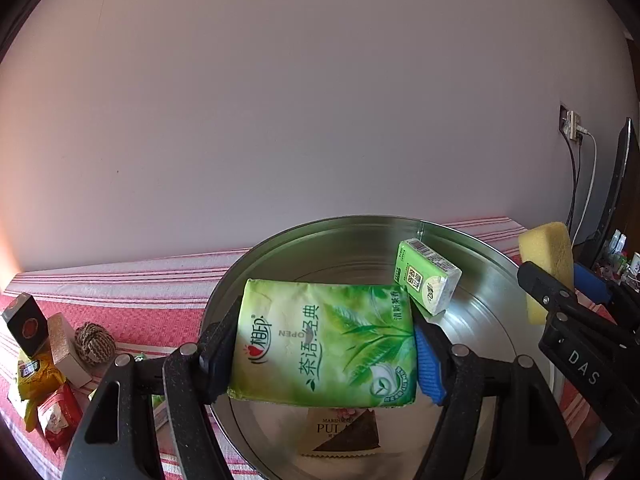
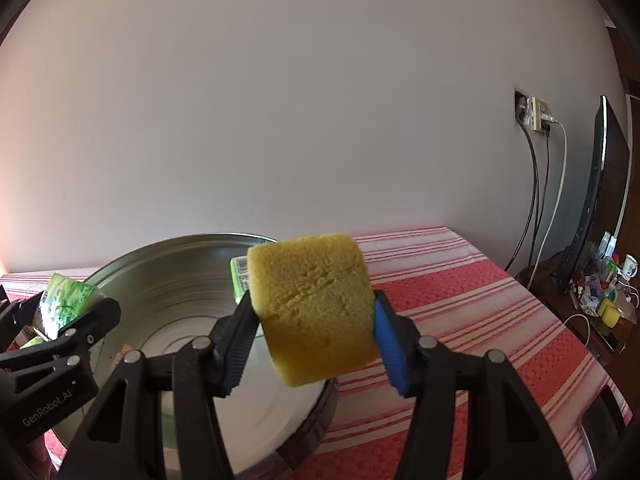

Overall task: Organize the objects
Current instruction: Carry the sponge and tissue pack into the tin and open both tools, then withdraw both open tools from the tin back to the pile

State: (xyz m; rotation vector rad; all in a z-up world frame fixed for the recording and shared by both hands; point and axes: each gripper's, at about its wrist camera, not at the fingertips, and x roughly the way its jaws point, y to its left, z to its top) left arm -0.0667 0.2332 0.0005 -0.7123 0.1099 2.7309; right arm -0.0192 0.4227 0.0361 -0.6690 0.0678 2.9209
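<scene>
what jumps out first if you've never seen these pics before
A big round metal tin sits on the red striped cloth. The left tool holds a green tissue pack over it, and a smaller green pack stands inside. On the right, the other tool grips a yellow sponge above the tin's edge.

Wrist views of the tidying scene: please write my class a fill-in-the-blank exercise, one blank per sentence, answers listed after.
1. The left claw is shut on a green pack of ____.
2. The right claw grips a ____ sponge.
3. A small green box leans inside the round ____ basin.
4. The tablecloth has red and ____ stripes.

Answers: tissues; yellow; metal; white
</scene>
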